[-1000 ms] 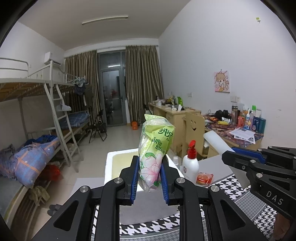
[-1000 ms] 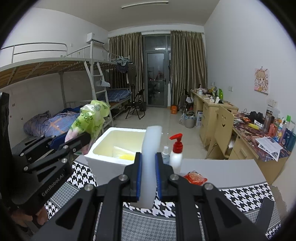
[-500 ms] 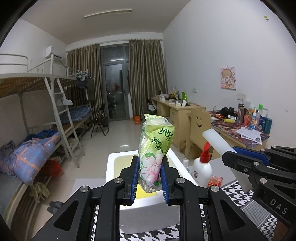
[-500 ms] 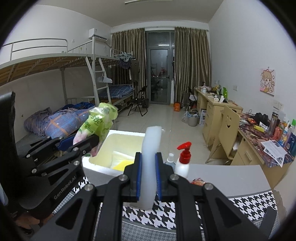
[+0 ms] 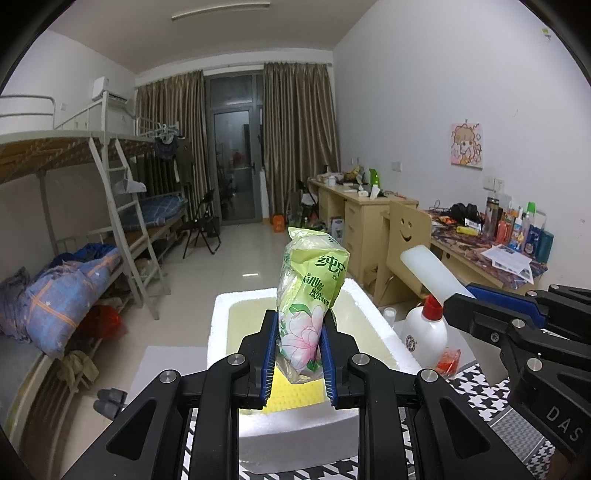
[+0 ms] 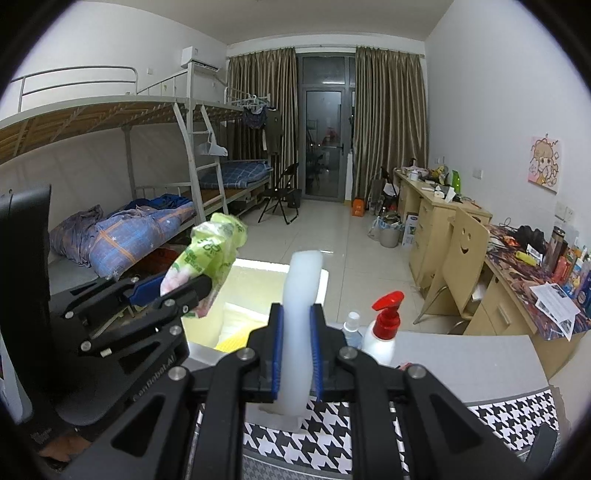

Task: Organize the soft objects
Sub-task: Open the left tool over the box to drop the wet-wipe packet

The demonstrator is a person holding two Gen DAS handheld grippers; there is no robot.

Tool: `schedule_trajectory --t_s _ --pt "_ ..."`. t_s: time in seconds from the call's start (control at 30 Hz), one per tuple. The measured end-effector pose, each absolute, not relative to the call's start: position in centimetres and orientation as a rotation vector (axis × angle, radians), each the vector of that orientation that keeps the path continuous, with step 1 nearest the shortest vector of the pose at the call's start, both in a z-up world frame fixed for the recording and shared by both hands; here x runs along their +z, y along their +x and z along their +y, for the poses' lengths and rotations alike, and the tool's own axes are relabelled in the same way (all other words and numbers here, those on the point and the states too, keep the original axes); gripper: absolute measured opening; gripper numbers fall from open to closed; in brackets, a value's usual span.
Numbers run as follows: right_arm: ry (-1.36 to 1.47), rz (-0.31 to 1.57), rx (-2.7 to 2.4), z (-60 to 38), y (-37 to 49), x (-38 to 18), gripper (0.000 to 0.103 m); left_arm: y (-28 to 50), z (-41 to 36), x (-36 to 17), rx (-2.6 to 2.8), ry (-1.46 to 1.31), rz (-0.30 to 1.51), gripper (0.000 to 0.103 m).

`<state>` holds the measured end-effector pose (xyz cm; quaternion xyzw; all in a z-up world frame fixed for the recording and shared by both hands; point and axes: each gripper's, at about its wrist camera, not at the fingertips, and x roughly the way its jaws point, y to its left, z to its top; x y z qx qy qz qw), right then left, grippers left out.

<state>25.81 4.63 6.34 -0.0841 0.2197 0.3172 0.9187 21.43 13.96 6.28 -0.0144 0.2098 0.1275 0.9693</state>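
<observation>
Dorm table with houndstooth cloth (image 6: 509, 421): left gripper (image 5: 297, 363) pinches tissue pack (image 5: 312, 295) upright above foam box (image 5: 384, 338); right gripper (image 6: 296, 354) clamps white foam strip (image 6: 301, 325) upright, pump bottle (image 6: 382, 332) beside

I see a dorm room: white walls, pale tiled floor (image 6: 325, 236), metal bunk beds (image 6: 155, 158) on the left, wooden desks (image 6: 436, 210) along the right wall, brown curtains (image 6: 388, 122) flanking a dark glass door (image 6: 325, 144), a ceiling tube light (image 5: 221, 10) on.
</observation>
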Motion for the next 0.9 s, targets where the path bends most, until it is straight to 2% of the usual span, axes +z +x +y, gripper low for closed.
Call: schedule_trajectory --t_s 0.47,0.5,0.57,0.6,0.67,0.7,0.73,0.9 --pt "-0.176 0.486 0.637 5.6 27.3 5.9 0.017 24.3 15.8 4.5 0.262 -0.048 0.476 0.024" --pt "-0.177 0.488 0.636 5.6 27.4 5.9 0.017 24.5 16.0 4.3 0.268 -0.045 0.484 0.027" --pt "-0.179 0.491 0.632 5.9 27.4 5.9 0.017 25.0 16.1 3.9 0.275 -0.046 0.499 0.034" --pt "-0.179 0.492 0.63 5.9 27.4 5.8 0.017 25.2 16.3 3.6 0.278 -0.051 0.508 0.042" --pt "-0.182 0.491 0.623 6.0 27.4 5.8 0.017 25.3 16.6 3.4 0.291 -0.05 0.516 0.06" --pt "-0.183 0.489 0.62 6.0 27.4 5.8 0.017 25.2 16.6 3.4 0.302 -0.045 0.511 0.075" --pt "-0.184 0.489 0.618 6.1 27.3 5.8 0.017 25.0 16.7 3.4 0.308 -0.042 0.503 0.084" --pt "-0.183 0.494 0.619 6.2 27.4 5.9 0.017 23.8 16.6 3.9 0.327 -0.029 0.467 0.096"
